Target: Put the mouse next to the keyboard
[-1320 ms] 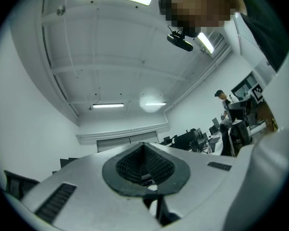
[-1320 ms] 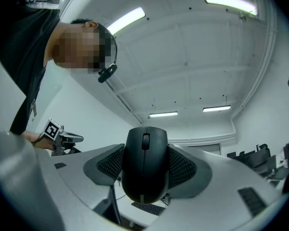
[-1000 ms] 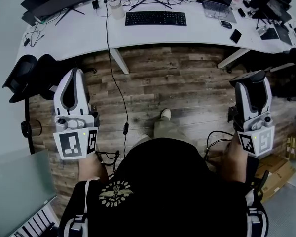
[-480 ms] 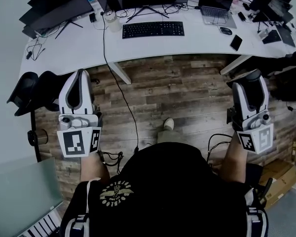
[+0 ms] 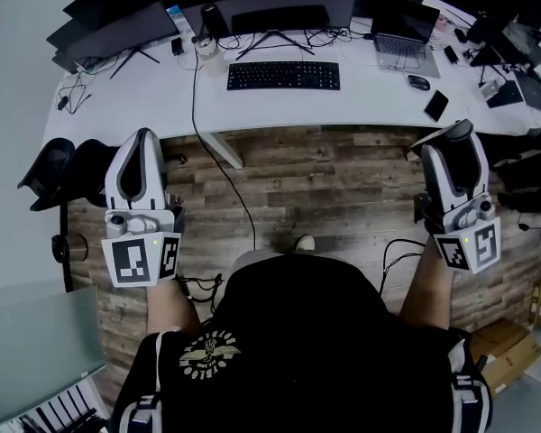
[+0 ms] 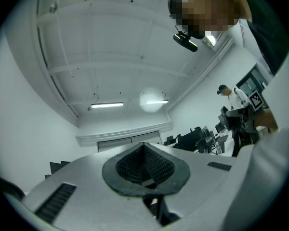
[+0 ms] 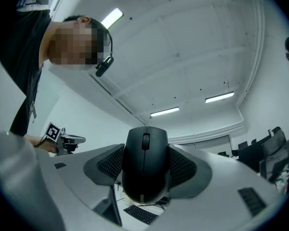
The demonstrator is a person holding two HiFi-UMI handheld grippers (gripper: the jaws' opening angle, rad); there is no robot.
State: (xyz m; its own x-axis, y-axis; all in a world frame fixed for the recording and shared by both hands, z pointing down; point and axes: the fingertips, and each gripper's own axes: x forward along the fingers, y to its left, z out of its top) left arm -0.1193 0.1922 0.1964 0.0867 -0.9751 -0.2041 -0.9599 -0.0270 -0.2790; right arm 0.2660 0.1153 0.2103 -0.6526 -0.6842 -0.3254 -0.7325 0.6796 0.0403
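Observation:
A black mouse [image 7: 145, 163] is clamped between the padded jaws of my right gripper [image 7: 145, 177], wheel side facing the camera. In the head view my right gripper [image 5: 458, 135] is held over the wooden floor, short of the white desk [image 5: 162, 88]. The black keyboard [image 5: 284, 75] lies on that desk, in front of a monitor. My left gripper [image 5: 142, 142] hovers at the left over the floor. Its pads [image 6: 156, 165] are pressed together with nothing between them.
On the desk's right part are a laptop [image 5: 399, 41], a second small mouse [image 5: 418, 82] and a phone [image 5: 435, 105]. A cup [image 5: 205, 45] stands left of the keyboard, and a black cable [image 5: 206, 142] hangs from the desk to the floor. A dark chair [image 5: 54, 165] stands at the left.
The desk and keyboard have slid lower in the head view, nearer to me. Both grippers keep about the same pose, the right one still holding the mouse.

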